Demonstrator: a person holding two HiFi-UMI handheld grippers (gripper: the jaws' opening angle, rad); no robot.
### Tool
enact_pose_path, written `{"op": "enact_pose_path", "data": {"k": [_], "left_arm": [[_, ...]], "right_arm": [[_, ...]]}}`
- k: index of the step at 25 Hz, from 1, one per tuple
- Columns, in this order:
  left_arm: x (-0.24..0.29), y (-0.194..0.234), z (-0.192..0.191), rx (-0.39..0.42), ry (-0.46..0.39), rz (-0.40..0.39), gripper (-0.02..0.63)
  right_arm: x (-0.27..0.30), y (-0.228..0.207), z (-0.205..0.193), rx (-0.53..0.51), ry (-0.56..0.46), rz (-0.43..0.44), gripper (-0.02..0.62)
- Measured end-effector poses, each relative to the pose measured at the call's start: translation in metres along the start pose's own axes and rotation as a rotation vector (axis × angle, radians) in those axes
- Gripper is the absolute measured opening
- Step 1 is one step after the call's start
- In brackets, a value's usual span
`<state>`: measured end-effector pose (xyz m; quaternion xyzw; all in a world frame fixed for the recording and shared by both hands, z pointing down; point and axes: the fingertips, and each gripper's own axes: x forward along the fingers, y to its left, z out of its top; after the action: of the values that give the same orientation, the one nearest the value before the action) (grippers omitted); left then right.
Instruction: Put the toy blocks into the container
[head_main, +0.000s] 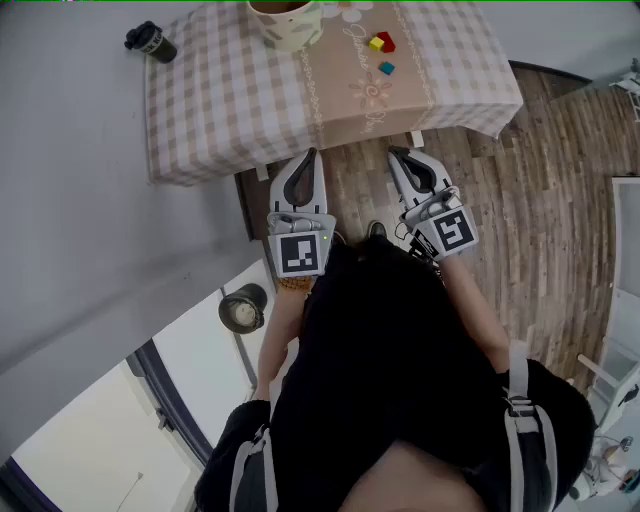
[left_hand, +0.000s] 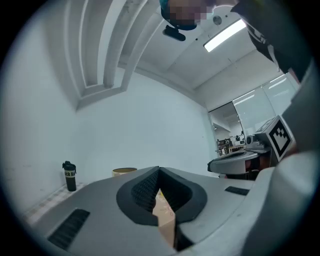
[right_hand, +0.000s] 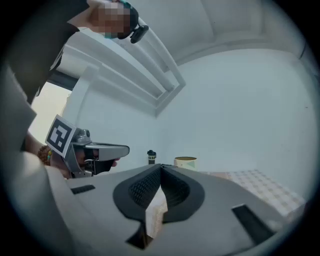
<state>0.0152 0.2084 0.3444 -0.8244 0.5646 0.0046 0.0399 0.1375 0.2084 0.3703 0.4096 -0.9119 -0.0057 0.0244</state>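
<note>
I hold left gripper (head_main: 309, 160) and right gripper (head_main: 399, 158) level, short of table (head_main: 220, 100) near edge. Both jaw pairs pressed together, empty. Blocks (head_main: 381, 43) lie right of centre, container (head_main: 292, 28) at far edge beside them. My call: open right wide, reach teal block (head_main: 386, 68) first.

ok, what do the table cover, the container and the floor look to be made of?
Table cover: woven cloth by the look, matte and checked; it hangs in soft folds over the edge.
Container: cream with a slight gloss, plastic or glazed ceramic; can't tell which.
Floor: planks with visible grain and low sheen, either real wood or laminate.
</note>
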Motion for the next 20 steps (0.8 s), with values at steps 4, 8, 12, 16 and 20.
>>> {"op": "enact_pose_path", "data": {"k": [4, 8, 12, 16, 20], "left_arm": [[-0.009, 0.016, 0.001, -0.011, -0.002, -0.001, 0.012], [-0.008, 0.027, 0.005, -0.015, -0.024, -0.019, 0.012], [-0.003, 0.031, 0.007, -0.017, -0.035, -0.046, 0.012], [0.009, 0.032, 0.003, -0.025, -0.03, -0.049, 0.012], [0.029, 0.034, -0.008, 0.004, -0.016, -0.049, 0.012]], "right_arm": [[0.013, 0.013, 0.006, -0.011, -0.007, -0.019, 0.002], [0.023, 0.019, 0.011, -0.027, -0.007, -0.051, 0.002], [0.028, 0.02, 0.015, -0.043, -0.002, -0.085, 0.002], [0.032, 0.008, 0.011, -0.034, -0.006, -0.103, 0.002], [0.04, -0.013, -0.001, -0.005, -0.015, -0.118, 0.002]]}}
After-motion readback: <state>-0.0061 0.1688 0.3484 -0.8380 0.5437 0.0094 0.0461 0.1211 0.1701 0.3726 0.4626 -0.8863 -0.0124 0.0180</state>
